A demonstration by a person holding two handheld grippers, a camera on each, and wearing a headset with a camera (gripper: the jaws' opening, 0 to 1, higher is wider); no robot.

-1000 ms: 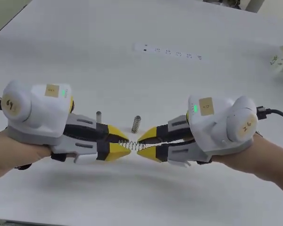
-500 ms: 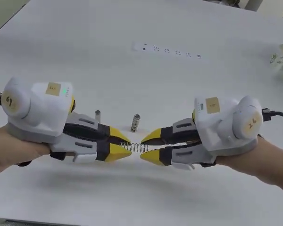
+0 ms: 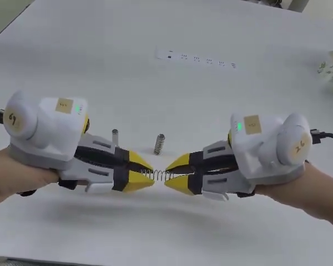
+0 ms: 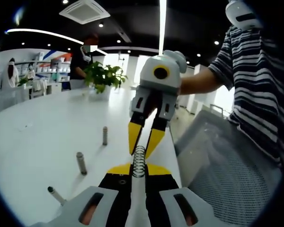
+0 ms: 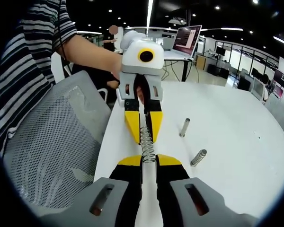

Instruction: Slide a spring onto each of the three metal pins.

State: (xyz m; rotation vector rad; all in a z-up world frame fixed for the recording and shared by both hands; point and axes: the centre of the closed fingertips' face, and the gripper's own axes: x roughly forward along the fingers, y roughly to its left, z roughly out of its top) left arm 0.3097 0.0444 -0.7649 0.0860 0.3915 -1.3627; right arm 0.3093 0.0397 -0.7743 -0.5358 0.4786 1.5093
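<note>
Since a second ago the two sets of yellow jaws have drawn apart, so more coil shows between them, and the right gripper (image 3: 169,176) sits a little further right. The left gripper (image 3: 150,174) faces it tip to tip. The spring (image 3: 159,175) lies level between them, over the near part of the desk (image 3: 100,66). The left jaws are pressed on one end of the spring and the right jaws pinch the other end. In each gripper view the coil runs out from between that view's own jaws and into the tips of the opposite pair.

Just behind the gap, farther from the person, stands a pin with a spring on it (image 3: 160,144). A bare pin (image 3: 115,136) stands to its left, close to the left gripper's white body. Both are apart from the held spring and from the jaws. The left gripper view shows three pins in a row left of the jaws, and the nearest is a thin pin (image 4: 54,194) with a dark tip. I cannot tell in that view which pin carries a coil.

A white power strip (image 3: 197,60) lies well beyond the pins, toward the far side of the desk. In the gripper views a grey mesh chair (image 5: 47,142) stands at the desk's edge beside the person's striped sleeve (image 4: 255,71). A potted plant (image 4: 102,78) sits far down the desk.
</note>
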